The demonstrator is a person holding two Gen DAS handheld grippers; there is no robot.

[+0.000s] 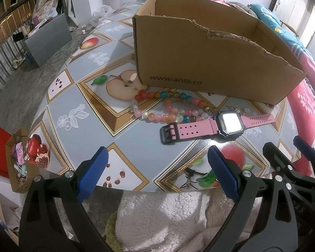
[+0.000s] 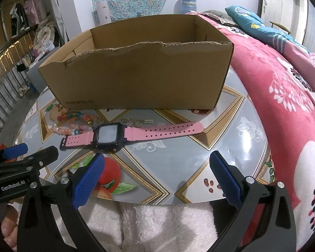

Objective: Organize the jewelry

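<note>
Still untouched: both hand-held grippers, left [image 1: 157, 172] and right [image 2: 157, 180], hang open, empty, at the surface's [image 2: 231, 147] near edge.
Likely light and stiff-cased, the pink watch [image 2: 109, 135] suits a pinch across its floppy strap; beads [image 1: 168, 107] may roll.

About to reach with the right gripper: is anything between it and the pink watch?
Nothing visible. The right gripper is open, with only bare table between it and the pink watch. The beaded bracelets lie behind the watch, toward the cardboard box.
</note>
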